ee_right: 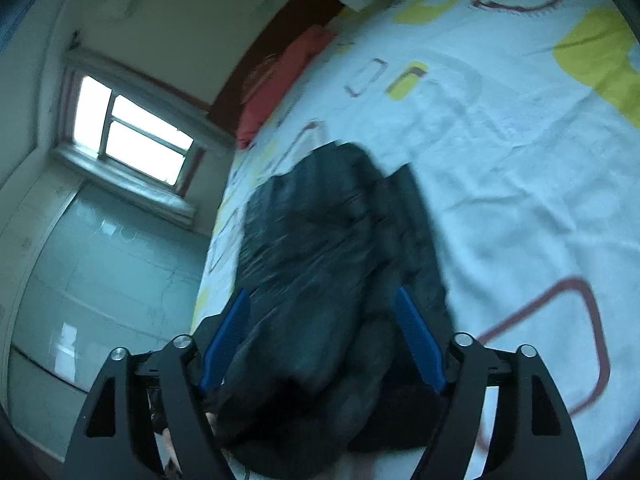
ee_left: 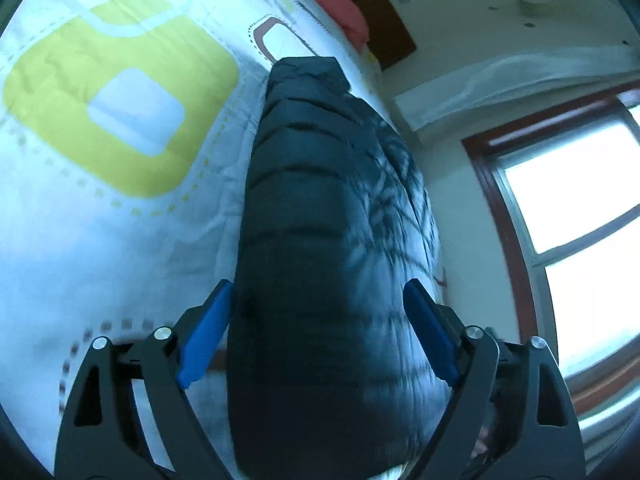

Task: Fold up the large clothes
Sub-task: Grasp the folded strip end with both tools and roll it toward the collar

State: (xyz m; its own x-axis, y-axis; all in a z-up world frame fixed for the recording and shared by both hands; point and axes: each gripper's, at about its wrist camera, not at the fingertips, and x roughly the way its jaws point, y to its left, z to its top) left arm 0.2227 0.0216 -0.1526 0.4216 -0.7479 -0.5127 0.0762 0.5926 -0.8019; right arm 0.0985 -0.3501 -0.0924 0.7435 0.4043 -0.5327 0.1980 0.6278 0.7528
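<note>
A dark quilted jacket [ee_left: 332, 240] lies on a bed [ee_left: 80, 248], folded into a long, narrow bundle that runs away from both cameras toward the headboard. The bed's sheet is pale with yellow rounded squares and brown outlines. In the left wrist view the left gripper [ee_left: 318, 332] has its jaws spread wide, the blue pads [ee_left: 206, 340] standing either side of the jacket's near end; the left pad sits just beside the fabric and the right pad stands clear of it, so nothing is pinched. The jacket's surface shows horizontal stitched bands and a glossy, creased stretch on its right side. In the right wrist view the right gripper [ee_right: 322, 340] also has its jaws spread, with the jacket [ee_right: 320, 264] between the blue pads and not squeezed by them; this view is blurred. There the jacket looks rumpled, with a flatter dark layer showing along its right edge. A red pillow [ee_right: 280, 80] lies at the head of the bed against a dark wooden headboard [ee_left: 384, 20]. A bright window [ee_right: 128, 128] with a dark red frame is set in the wall beside the bed, and the jacket lies near that edge of the bed.
</note>
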